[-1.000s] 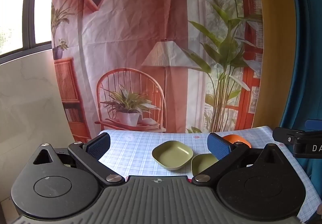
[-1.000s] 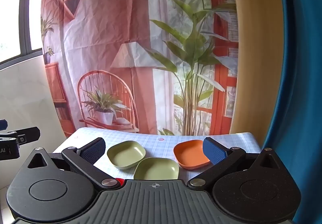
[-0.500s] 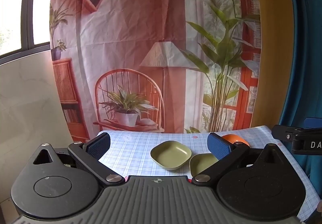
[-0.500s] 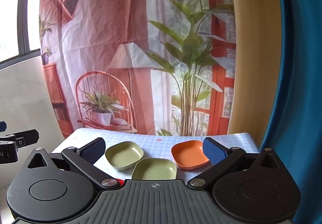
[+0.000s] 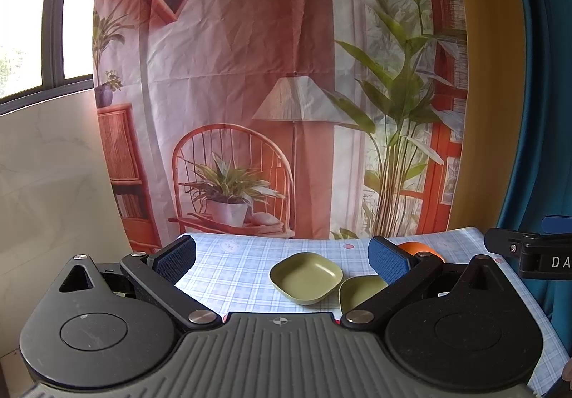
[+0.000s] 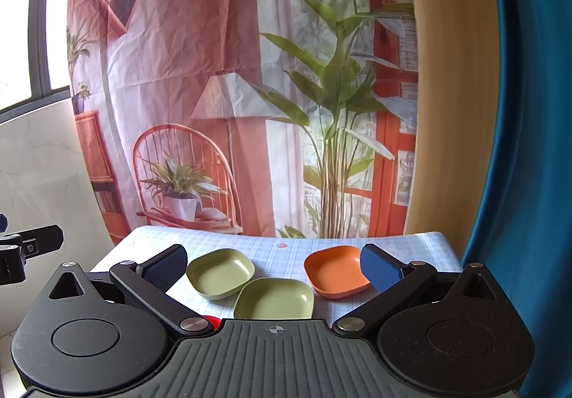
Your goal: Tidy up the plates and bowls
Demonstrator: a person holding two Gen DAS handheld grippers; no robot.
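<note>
while nothing is gripped yet, worth lining up the first pick with care. left gripper [image 5: 282, 257] held above the near edge of the counter [image 5: 228, 269], jaws spread wide and empty. right gripper [image 6: 273, 265] likewise raised, jaws released and holding nothing. three shallow square dishes on the checked cloth: far green bowl [image 6: 220, 273] toward the left, near green bowl [image 6: 274, 298] just beside it with rims seeming to touch, orange bowl [image 6: 336, 276] to the right and slightly apart. from the left view, orange bowl mostly hidden behind a fingertip pad.

probably the opening step: choosing one dish to nest into another. best to start with the two matching green ones. should come down on a free rim, away from the neighbour, so one pad slips inside and one outside the wall. should close gently, since light dishes like these likely slide on the cloth. better to lift straight up before carrying across, then lower level so corners align and the stack sits flat. small red object [image 6: 211, 320] near the front edge, identity unclear.
</note>
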